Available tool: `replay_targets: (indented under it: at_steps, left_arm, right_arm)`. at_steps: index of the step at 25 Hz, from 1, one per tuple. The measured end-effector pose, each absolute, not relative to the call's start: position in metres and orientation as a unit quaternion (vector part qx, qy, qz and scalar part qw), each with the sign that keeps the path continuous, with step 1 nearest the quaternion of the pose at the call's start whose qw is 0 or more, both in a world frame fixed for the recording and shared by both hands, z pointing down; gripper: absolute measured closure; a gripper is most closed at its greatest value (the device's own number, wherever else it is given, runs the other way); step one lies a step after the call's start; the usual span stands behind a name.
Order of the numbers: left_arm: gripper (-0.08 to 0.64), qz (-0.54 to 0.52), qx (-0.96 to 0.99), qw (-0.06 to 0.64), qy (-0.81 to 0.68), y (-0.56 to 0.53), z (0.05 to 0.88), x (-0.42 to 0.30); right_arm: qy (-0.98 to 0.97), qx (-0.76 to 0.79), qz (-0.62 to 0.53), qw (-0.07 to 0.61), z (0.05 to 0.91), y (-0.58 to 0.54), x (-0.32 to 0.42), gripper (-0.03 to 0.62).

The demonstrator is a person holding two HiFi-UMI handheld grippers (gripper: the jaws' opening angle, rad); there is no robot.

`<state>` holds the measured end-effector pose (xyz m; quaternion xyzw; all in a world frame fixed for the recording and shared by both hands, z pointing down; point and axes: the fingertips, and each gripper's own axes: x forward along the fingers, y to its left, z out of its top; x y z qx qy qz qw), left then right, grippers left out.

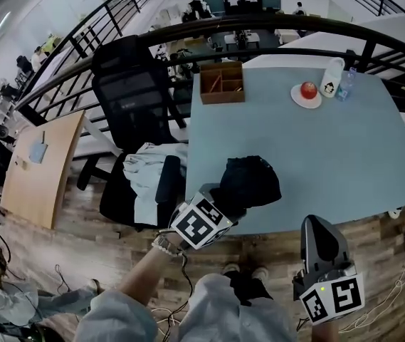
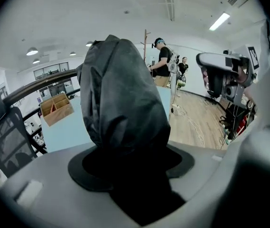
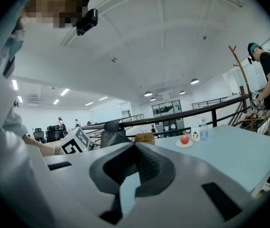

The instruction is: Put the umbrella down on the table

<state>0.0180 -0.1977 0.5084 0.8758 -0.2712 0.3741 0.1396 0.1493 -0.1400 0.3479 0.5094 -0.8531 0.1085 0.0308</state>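
The left gripper (image 1: 220,204) was clamped on the folded black umbrella (image 1: 250,182), whose bundled fabric sat over the near edge of the pale blue worktop (image 1: 344,162); whether it touched the surface could not be told. The right gripper (image 1: 322,242) hung off that near edge, its jaws drawn together on nothing. At the far side a wooden compartment box (image 1: 222,83) held a thin red item in its left section, and a white plate (image 1: 306,97) carried a red apple (image 1: 308,89) beside two bottles (image 1: 337,78).
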Motion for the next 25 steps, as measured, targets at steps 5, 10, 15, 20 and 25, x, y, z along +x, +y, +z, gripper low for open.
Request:
replay_targets:
  at_steps: [5,10,15,20,25]
  left_arm:
    - [0.278,0.419,0.867,0.116,-0.243,-0.202,0.535,0.022]
    - [0.278,0.453,0.859,0.097,-0.218,-0.202,0.559,0.024]
    - [0.278,0.487,0.849,0.077,-0.191,-0.203,0.581,0.024]
    - [0.278,0.515,0.839,0.046,-0.169,-0.204,0.601,0.026]
    - [0.278,0.545,0.825,0.029,-0.145,-0.201,0.624,0.025]
  right_arm:
    - [-0.847,0.517,0.115,0.037,0.354,-0.14,0.152,0.597]
    - [-0.843,0.523,0.117,0.047,0.358,-0.139,0.151,0.597]
    - [-0.839,0.529,0.118,0.052,0.359,-0.139,0.151,0.597]
    - [-0.834,0.535,0.123,0.058,0.364,-0.138,0.152,0.597]
    - [-0.832,0.536,0.128,0.063,0.368,-0.139,0.151,0.597]
